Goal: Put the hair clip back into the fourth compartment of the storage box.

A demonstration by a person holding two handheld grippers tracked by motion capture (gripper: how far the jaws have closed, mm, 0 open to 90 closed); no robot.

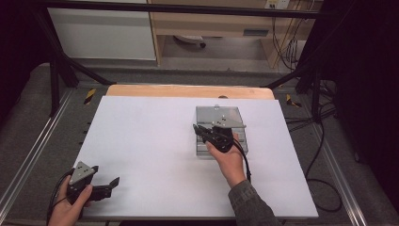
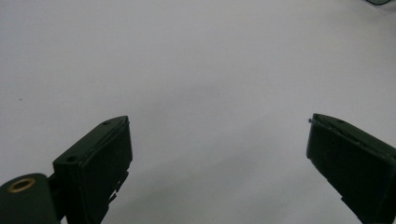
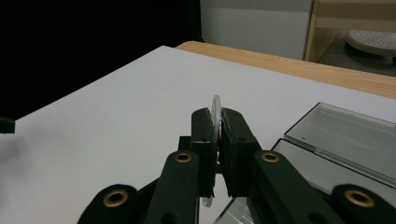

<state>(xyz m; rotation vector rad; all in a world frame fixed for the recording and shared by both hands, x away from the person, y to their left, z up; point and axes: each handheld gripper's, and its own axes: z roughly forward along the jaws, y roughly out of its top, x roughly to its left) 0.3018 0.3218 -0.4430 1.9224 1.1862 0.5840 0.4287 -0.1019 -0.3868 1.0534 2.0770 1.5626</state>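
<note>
Toward the tabletop's [image 1: 141,141] right edge, right tongs [image 3: 216,128] clamp a clear disc [image 3: 215,105] above an open clear case [image 1: 219,114]; left tongs [image 2: 219,149], at the near-left corner, stand apart; no readable writing.

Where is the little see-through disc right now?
The clear disc is pinched upright in the right tongs, just left of the open clear box.

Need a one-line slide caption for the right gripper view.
Right gripper fingers shut on a thin clear disc, held edge-on above the white table beside an open clear case.
</note>
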